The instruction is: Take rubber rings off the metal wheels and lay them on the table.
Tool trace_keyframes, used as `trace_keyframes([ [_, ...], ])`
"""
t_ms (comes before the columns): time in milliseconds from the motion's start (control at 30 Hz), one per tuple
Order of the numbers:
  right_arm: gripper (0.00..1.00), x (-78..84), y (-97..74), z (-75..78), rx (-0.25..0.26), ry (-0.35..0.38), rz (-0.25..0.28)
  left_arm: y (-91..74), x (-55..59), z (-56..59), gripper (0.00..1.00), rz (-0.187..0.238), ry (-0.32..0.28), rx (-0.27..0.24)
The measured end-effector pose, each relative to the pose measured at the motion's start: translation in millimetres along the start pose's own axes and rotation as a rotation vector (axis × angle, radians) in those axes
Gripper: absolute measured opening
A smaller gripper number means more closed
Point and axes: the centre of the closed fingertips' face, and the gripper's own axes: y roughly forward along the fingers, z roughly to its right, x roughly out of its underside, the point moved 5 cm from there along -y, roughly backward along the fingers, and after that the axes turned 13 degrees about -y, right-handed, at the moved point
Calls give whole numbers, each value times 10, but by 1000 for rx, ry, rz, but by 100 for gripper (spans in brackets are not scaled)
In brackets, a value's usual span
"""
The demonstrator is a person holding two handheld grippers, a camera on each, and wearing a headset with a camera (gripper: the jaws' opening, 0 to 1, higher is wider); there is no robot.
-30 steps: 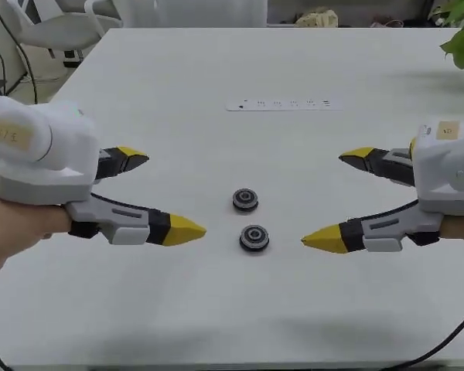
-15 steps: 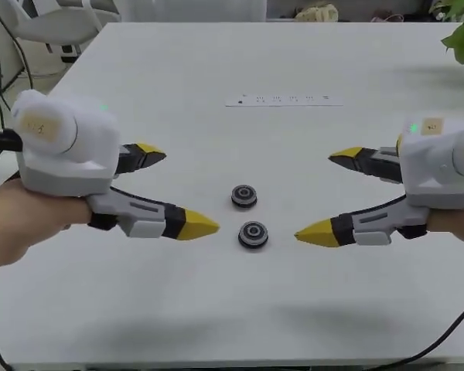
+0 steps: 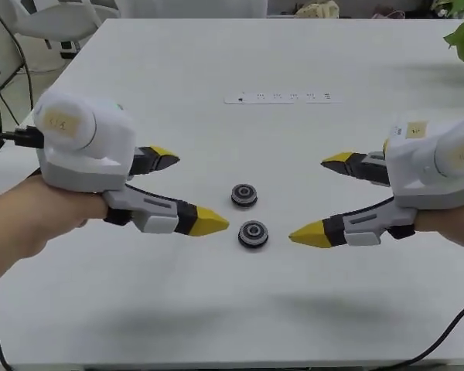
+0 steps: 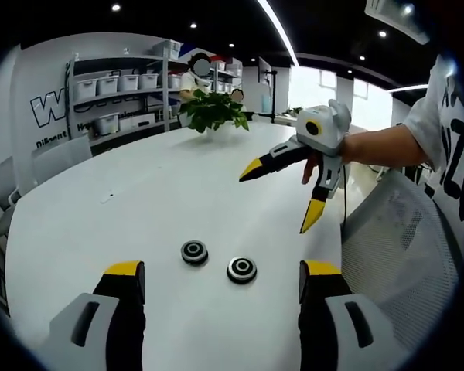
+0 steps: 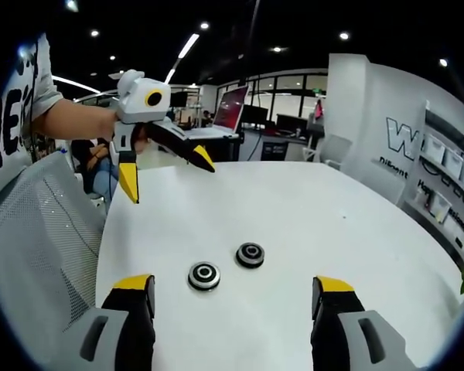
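Black rubber rings [image 3: 254, 245] sit on the far wheel [image 3: 245, 196] and near wheel [image 3: 254, 233], close together toward the table's [image 3: 216, 69] near edge, flanked by the left gripper [image 3: 197, 192] and right gripper [image 3: 309, 199], both with jaws spread wide, likely readying to strip 1.

Looks like we're in an open office-lab: bin shelves [image 4: 112, 97], a monitor [image 5: 230, 108], mesh chairs [image 4: 394, 247], strip lights [image 4: 278, 35] overhead.

White table [image 3: 216, 62], wall shelves [image 4: 116, 100], potted plant [image 4: 213, 112], ceiling lights [image 4: 277, 35]
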Motion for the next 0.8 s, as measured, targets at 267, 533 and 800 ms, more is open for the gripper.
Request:
trace_keyframes([
  [267,79,39,53,-3,-13,-1,-8,102,68,12,76,-21,2,13],
  [533,75,66,140,-12,-21,12,-8,212,141,30,73,-39,-3,30],
  [800,71,123,228,-54,-38,14,-20,311,181,19,66,-26,-74,47],
])
